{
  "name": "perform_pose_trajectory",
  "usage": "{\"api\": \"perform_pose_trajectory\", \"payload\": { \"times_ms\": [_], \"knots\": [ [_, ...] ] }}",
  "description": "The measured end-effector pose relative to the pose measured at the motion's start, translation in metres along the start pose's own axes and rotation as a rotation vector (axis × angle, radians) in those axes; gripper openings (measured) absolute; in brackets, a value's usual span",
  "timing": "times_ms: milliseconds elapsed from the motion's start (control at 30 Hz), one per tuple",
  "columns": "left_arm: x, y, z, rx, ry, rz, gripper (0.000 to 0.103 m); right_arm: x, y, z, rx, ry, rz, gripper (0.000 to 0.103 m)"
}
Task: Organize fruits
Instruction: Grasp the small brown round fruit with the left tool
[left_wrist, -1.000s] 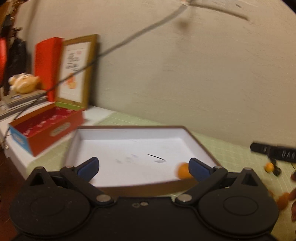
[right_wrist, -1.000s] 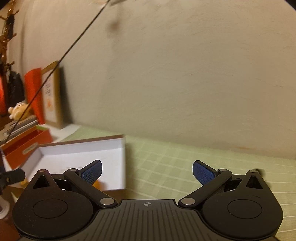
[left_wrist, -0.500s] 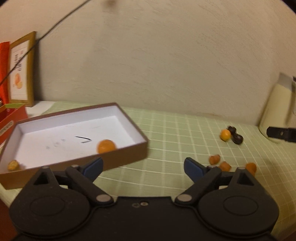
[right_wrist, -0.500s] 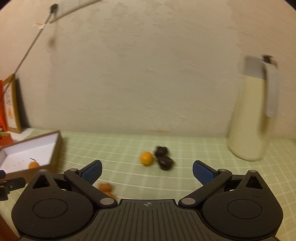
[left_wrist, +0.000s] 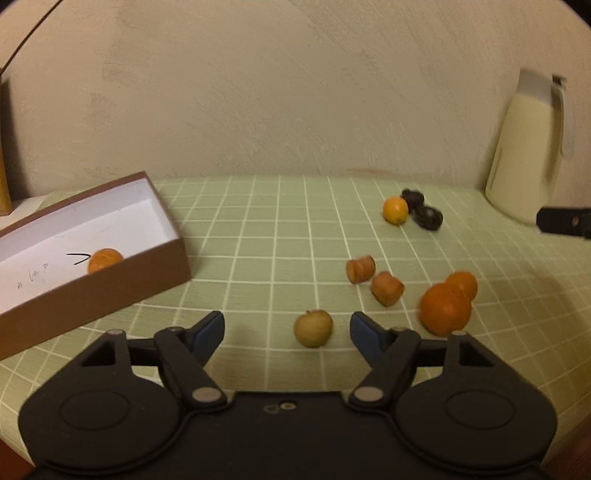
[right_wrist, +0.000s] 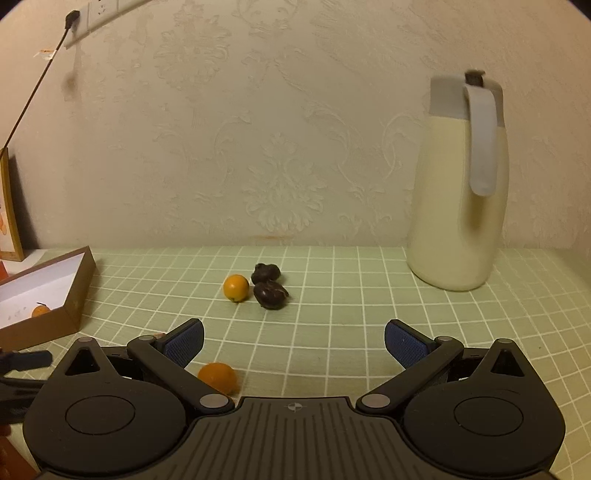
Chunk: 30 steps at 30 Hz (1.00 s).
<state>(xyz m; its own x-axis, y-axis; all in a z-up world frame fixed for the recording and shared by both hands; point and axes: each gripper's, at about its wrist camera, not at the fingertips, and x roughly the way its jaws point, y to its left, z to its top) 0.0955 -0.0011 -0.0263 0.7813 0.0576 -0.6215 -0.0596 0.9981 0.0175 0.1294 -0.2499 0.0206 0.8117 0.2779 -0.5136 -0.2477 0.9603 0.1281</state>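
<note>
My left gripper (left_wrist: 287, 326) is open and empty; a small yellow-green fruit (left_wrist: 313, 328) lies on the mat between its fingertips. Right of it lie two orange fruits (left_wrist: 446, 308), two brownish-orange cut pieces (left_wrist: 386, 288), and farther off a small orange (left_wrist: 395, 210) beside two dark fruits (left_wrist: 427, 217). The brown box (left_wrist: 155, 258) at the left holds one orange fruit (left_wrist: 104, 259). My right gripper (right_wrist: 293, 340) is open and empty over the mat, with an orange fruit (right_wrist: 218, 377) by its left finger. The small orange (right_wrist: 235, 287) and dark fruits (right_wrist: 270, 294) lie ahead of it.
A cream jug (right_wrist: 460, 192) with a grey lid stands at the back right on the green checked mat (right_wrist: 351, 314), against the wall. The box (right_wrist: 79, 291) sits at the left edge. A framed picture (right_wrist: 9, 221) leans at the far left.
Both grippers have swung right, away from the box toward the scattered fruit. The left gripper now has the yellow-green fruit between its open fingers.
</note>
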Motion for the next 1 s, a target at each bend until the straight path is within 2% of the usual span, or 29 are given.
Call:
{"api": "perform_pose_trajectory", "payload": {
  "times_ms": [133, 367, 500, 733, 767, 800, 1000],
  "knots": [
    [0.011, -0.008, -0.002, 0.012, 0.033, 0.006, 0.051, 0.002, -0.003, -0.004, -0.006, 0.020, 0.007, 0.103],
    [0.017, -0.012, -0.002, 0.006, 0.046, 0.015, 0.042, 0.000, -0.009, -0.007, -0.002, 0.027, 0.009, 0.103],
    [0.019, -0.015, -0.002, 0.014, 0.057, 0.015, 0.034, 0.001, -0.013, -0.008, 0.003, 0.032, 0.005, 0.103],
    [0.022, -0.019, -0.003, 0.026, 0.059, 0.025, 0.031, 0.001, -0.014, -0.009, 0.010, 0.044, 0.014, 0.103],
    [0.022, -0.018, -0.003, 0.028, 0.056, 0.019, 0.027, 0.001, -0.014, -0.009, 0.010, 0.046, 0.017, 0.103],
    [0.021, -0.018, -0.003, 0.027, 0.054, 0.003, 0.016, 0.002, -0.013, -0.009, 0.009, 0.048, 0.017, 0.103],
    [0.018, -0.014, -0.003, 0.025, 0.045, -0.018, 0.016, 0.004, -0.006, -0.012, -0.004, 0.060, 0.031, 0.103]
  ]
}}
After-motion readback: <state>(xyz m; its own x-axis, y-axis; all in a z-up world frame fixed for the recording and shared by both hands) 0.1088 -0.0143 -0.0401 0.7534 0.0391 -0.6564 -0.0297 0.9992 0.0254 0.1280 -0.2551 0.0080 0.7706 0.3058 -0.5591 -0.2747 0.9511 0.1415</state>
